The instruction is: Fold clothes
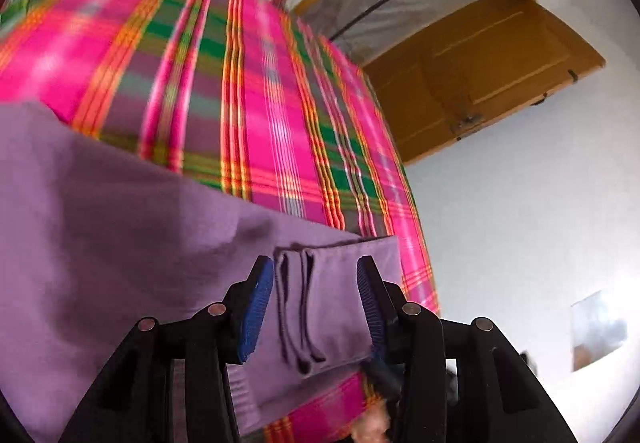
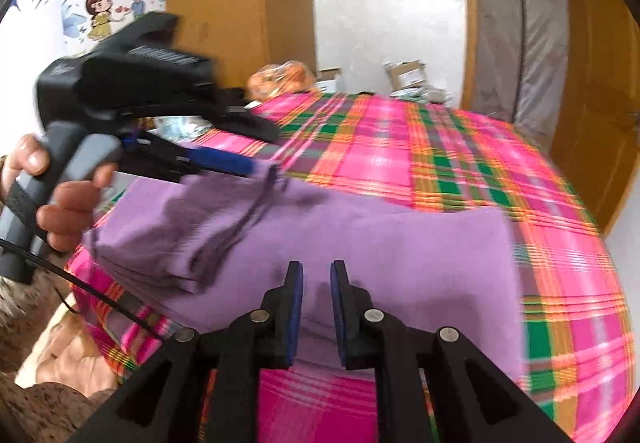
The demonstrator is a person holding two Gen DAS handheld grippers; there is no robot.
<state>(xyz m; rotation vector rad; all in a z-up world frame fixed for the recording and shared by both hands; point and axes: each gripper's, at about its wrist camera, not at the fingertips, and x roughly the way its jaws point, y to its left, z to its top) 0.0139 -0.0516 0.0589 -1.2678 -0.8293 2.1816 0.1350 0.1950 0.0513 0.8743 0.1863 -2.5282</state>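
Note:
A purple garment (image 2: 400, 255) with dark drawstrings (image 1: 298, 315) lies partly folded on a plaid bedsheet (image 2: 460, 151). My left gripper (image 1: 316, 303) is open wide, with its blue pads (image 1: 258, 307) either side of the drawstring waistband. The right wrist view shows that gripper from the side (image 2: 240, 151), held by a hand (image 2: 68, 203), with its tip at the raised waistband corner. My right gripper (image 2: 317, 307) sits at the garment's near edge. Its jaws are narrow, with a crease of purple cloth between them.
The bed fills most of both views, and its right edge (image 1: 420, 243) drops toward a white floor. A wooden door (image 1: 480, 71) stands open beyond it. Boxes (image 2: 408, 77) and an orange bag (image 2: 286, 77) lie past the bed's far end, by a wooden wardrobe (image 2: 236, 3).

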